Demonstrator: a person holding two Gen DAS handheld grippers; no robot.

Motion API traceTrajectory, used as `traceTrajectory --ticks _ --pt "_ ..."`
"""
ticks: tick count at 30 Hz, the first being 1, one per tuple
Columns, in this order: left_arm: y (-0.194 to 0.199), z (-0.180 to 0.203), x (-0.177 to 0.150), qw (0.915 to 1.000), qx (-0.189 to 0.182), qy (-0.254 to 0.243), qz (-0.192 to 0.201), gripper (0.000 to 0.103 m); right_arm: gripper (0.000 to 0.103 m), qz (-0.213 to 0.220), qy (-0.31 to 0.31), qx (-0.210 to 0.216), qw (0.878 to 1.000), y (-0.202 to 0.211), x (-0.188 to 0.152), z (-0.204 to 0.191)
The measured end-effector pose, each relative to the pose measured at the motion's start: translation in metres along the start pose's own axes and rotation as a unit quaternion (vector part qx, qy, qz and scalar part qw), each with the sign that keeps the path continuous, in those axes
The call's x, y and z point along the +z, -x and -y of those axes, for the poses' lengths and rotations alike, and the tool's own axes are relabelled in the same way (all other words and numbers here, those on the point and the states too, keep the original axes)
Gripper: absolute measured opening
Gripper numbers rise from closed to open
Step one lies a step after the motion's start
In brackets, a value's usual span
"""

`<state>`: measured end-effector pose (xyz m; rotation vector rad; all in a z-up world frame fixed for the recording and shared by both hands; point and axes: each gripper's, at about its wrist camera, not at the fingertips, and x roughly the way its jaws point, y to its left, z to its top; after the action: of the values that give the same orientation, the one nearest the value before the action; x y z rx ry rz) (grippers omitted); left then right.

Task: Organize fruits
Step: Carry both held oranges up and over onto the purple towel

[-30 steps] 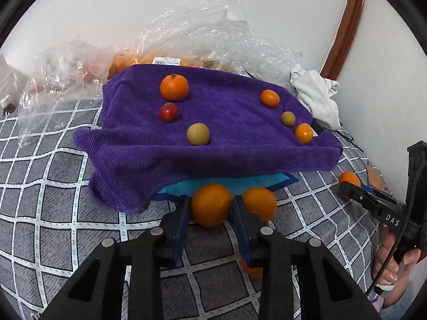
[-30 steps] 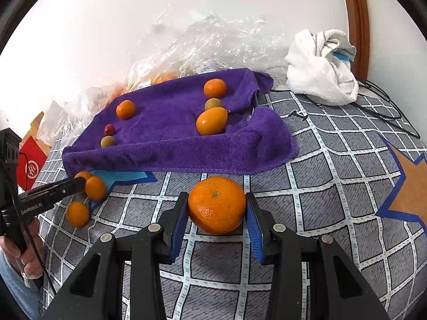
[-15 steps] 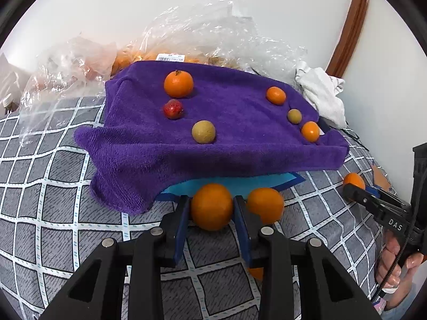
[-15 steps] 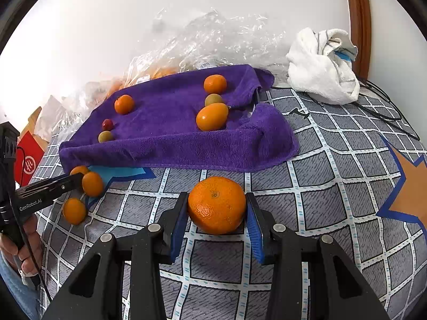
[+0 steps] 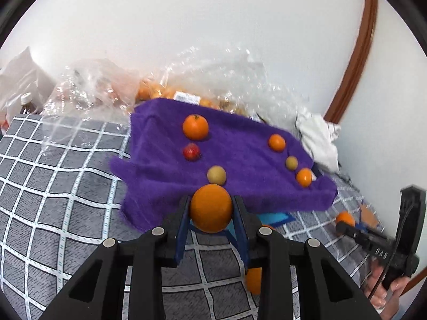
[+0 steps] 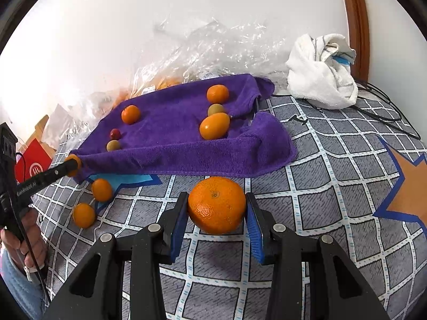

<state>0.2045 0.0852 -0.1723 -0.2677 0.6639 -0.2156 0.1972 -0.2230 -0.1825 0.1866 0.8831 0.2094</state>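
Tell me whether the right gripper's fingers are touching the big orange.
Touching. The right wrist view shows the blue pads of the right gripper pressed against the big orange.

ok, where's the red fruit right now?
The red fruit lies on the purple towel, left half in the left wrist view, between the orange behind it and the yellow-green fruit in front.

In the right wrist view, bare checked bedding (image 6: 333,176) fills the lower right of the frame, open ground bounded above by the white cloth bundle (image 6: 320,80) and black cables (image 6: 384,112). The purple towel (image 6: 170,138) fills the centre, its middle free between three fruits (image 6: 125,128) at left and three (image 6: 216,112) at right, with crinkled plastic bags (image 6: 208,48) walling off its far edge. At lower left, two loose oranges (image 6: 92,202) and the left gripper (image 6: 72,166) crowd the towel's near corner.
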Motion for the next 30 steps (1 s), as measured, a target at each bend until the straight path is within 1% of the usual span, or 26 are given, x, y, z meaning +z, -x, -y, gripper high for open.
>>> traceTrajectory --ticks 3,6,10,14,18,22,28,30 --pt "0.008 -0.008 0.004 0.9996 -0.005 0.020 0.018 0.030 0.041 -0.007 0.000 0.004 1.000 0.003 0.002 0.000" --pt "0.014 -0.015 0.007 0.9988 -0.004 0.035 0.033 0.030 0.041 -0.001 0.011 -0.001 1.000 0.011 0.013 -0.005" --pt "0.021 -0.026 0.010 0.9972 0.003 0.056 0.049 0.030 0.041 0.015 0.032 -0.004 0.999 0.020 0.040 -0.018" --pt "0.030 -0.038 0.012 0.9949 0.010 0.077 0.065 0.030 0.041 0.025 0.050 -0.004 0.998 0.014 0.068 -0.030" --pt "0.033 -0.048 0.014 0.9924 0.018 0.096 0.075 0.030 0.041 0.023 0.054 0.002 0.998 -0.006 0.091 -0.039" --pt "0.033 -0.056 0.015 0.9907 0.019 0.111 0.078 0.030 0.041 0.002 0.052 0.010 0.999 -0.040 0.109 -0.046" --pt "0.030 -0.057 0.016 0.9908 0.026 0.107 0.078 0.030 0.041 -0.039 0.076 0.008 0.996 -0.088 0.111 -0.058" --pt "0.029 -0.057 0.016 0.9909 0.026 0.106 0.078 0.030 0.041 -0.042 0.083 0.014 0.996 -0.097 0.108 -0.059"
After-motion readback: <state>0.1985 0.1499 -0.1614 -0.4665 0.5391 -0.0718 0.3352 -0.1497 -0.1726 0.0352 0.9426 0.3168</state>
